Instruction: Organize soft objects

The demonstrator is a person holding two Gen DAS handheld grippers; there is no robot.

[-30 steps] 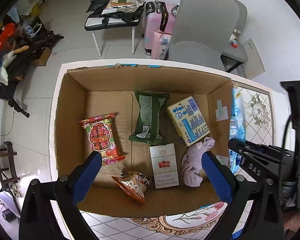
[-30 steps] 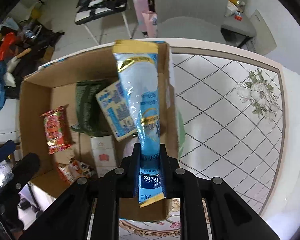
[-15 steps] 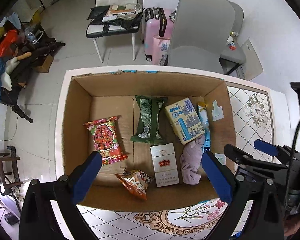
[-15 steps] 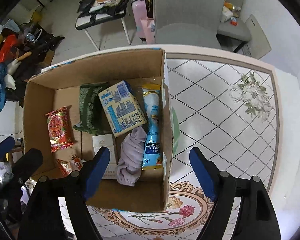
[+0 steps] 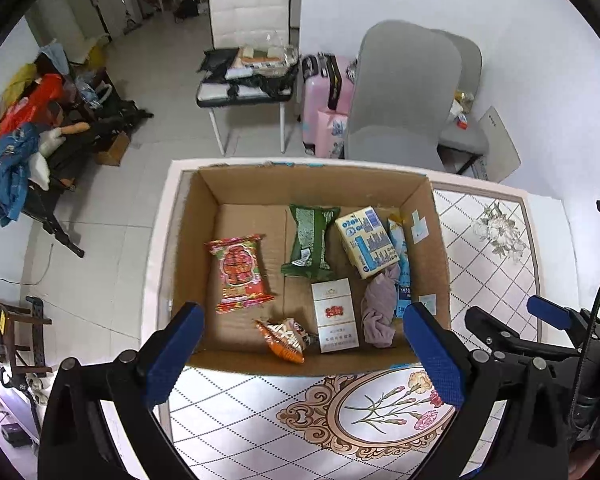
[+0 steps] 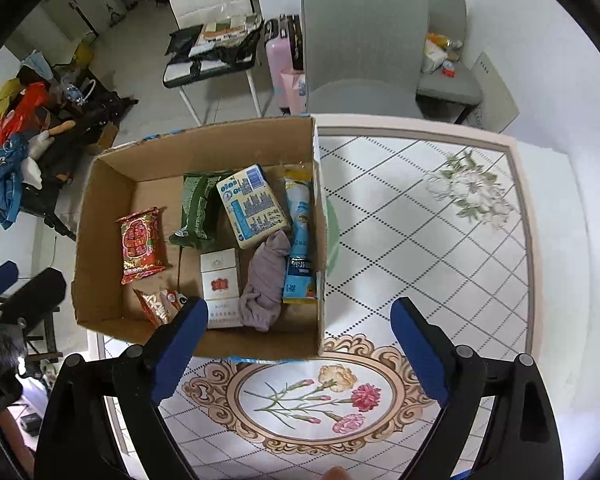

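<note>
Released since a second ago: blue pouch (image 6: 299, 236) now lies along right wall of cardboard box (image 6: 100, 240), beside purple cloth (image 6: 265, 280). Right gripper (image 6: 296, 350) jaws apart, empty, backed over tablecloth (image 6: 420, 240). Left gripper (image 5: 300, 354) jaws apart, empty, near front wall. Long pouch fits wall gap.

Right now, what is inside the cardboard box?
Inside the cardboard box: red snack packet, green packet, blue-and-cream carton, blue pouch, purple cloth, white-and-red pack, orange packet. Whatever lies beneath them is covered.
</note>
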